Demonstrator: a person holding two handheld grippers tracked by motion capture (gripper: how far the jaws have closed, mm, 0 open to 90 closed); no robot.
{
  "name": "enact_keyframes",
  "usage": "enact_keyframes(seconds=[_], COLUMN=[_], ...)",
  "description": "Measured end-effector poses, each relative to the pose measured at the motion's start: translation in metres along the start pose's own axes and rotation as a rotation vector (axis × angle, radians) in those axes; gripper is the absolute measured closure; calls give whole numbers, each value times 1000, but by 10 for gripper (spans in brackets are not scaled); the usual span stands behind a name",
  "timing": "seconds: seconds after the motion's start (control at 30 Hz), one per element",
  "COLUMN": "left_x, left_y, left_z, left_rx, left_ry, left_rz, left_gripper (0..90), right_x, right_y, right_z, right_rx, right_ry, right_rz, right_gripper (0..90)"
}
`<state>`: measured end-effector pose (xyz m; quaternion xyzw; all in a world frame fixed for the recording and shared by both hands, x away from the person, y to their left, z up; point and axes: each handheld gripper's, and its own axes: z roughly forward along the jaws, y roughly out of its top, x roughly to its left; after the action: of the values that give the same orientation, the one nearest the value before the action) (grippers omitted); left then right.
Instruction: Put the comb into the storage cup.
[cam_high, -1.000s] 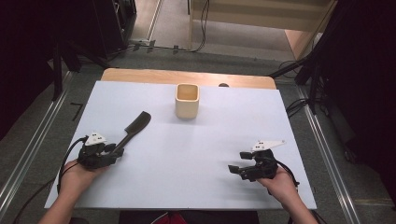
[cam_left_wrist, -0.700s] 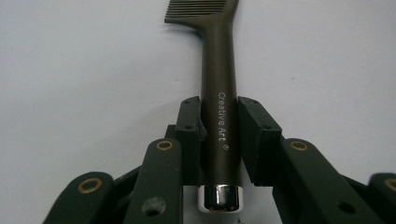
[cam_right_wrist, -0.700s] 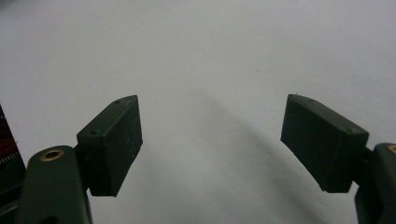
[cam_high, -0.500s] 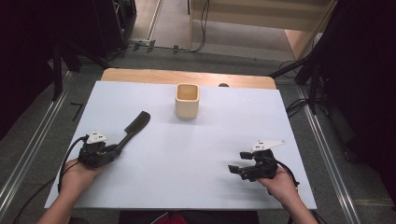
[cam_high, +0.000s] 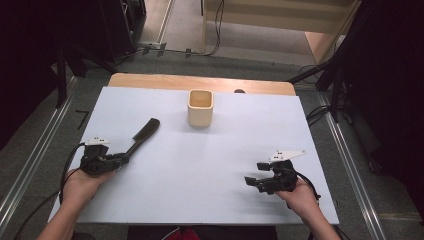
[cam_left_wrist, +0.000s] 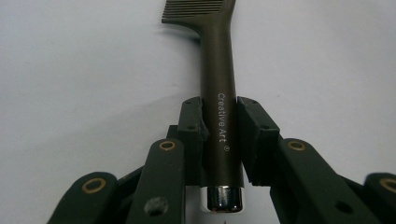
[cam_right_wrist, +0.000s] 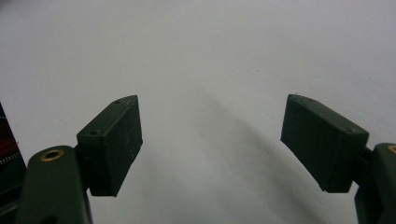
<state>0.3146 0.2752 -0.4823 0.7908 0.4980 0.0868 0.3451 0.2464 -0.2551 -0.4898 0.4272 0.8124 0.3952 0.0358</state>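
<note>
The left gripper (cam_left_wrist: 219, 135) has its two black jaws pressed against the sides of a dark comb's (cam_left_wrist: 217, 88) handle, one pad on each side, near the handle's end, where a shiny metal cap sticks out just behind the pads. White lettering reading "Creative Art" runs along the handle between the jaws, and the comb's teeth begin at the top edge of the left gripper view, beyond the jaw tips. From the high view, this left gripper (cam_high: 121, 157) sits low over the white table top (cam_high: 210, 165), well to the left of and nearer the person than the small beige square cup (cam_high: 200, 107), and the comb (cam_high: 143, 135) runs from the jaws up and toward the cup, lying close to the surface; whether it touches the table I cannot tell. The person's left hand (cam_high: 82, 182) grips the tool from behind, a cable looping out to its left. The right gripper (cam_right_wrist: 210, 140) has its jaws spread wide apart with nothing between them, just bare white table. In the high view the right gripper (cam_high: 251, 181) sits to the right of the cup and nearer the person, well apart from it, held by the right hand (cam_high: 300, 195), its jaws pointing left. The cup stands upright near the table's far edge, open side up, apart from both grippers.
</note>
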Motion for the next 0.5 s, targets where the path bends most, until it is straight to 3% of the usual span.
enact_keyframes(seconds=[0.5], left_x=[0], left_y=[8], left_z=[-16], left_rx=[-76], left_ry=[-81], left_rz=[-61], left_gripper=[736], right_x=[0], right_y=[0], right_z=[0], right_rx=[-3], right_ry=[1], right_rz=[-2], right_gripper=[188])
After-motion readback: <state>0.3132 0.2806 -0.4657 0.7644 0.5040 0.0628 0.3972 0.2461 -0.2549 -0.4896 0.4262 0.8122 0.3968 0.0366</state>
